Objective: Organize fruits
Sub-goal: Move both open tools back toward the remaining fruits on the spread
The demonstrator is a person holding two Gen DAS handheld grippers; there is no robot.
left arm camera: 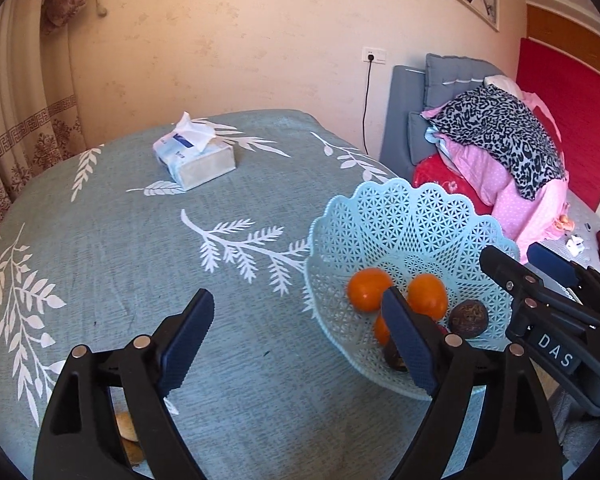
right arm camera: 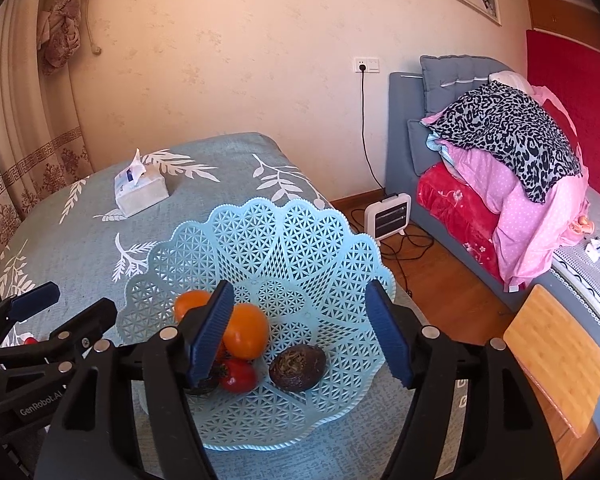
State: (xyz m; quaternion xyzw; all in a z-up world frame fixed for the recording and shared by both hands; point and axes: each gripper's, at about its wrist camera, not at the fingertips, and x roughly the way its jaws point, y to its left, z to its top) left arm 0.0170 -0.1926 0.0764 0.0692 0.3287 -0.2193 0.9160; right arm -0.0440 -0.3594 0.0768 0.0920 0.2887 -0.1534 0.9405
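Note:
A light blue lattice basket stands near the table's right edge and also shows in the left wrist view. In it lie two oranges, a small red fruit and a dark brown wrinkled fruit. A second dark fruit is partly hidden behind a finger. My right gripper is open and empty above the basket. My left gripper is open and empty over the cloth, left of the basket. The right gripper shows at the right in the left wrist view.
A tissue box sits at the back of the teal leaf-print tablecloth. A bed with piled blankets is to the right. A small white heater and cables lie on the wooden floor. A bamboo board is at lower right.

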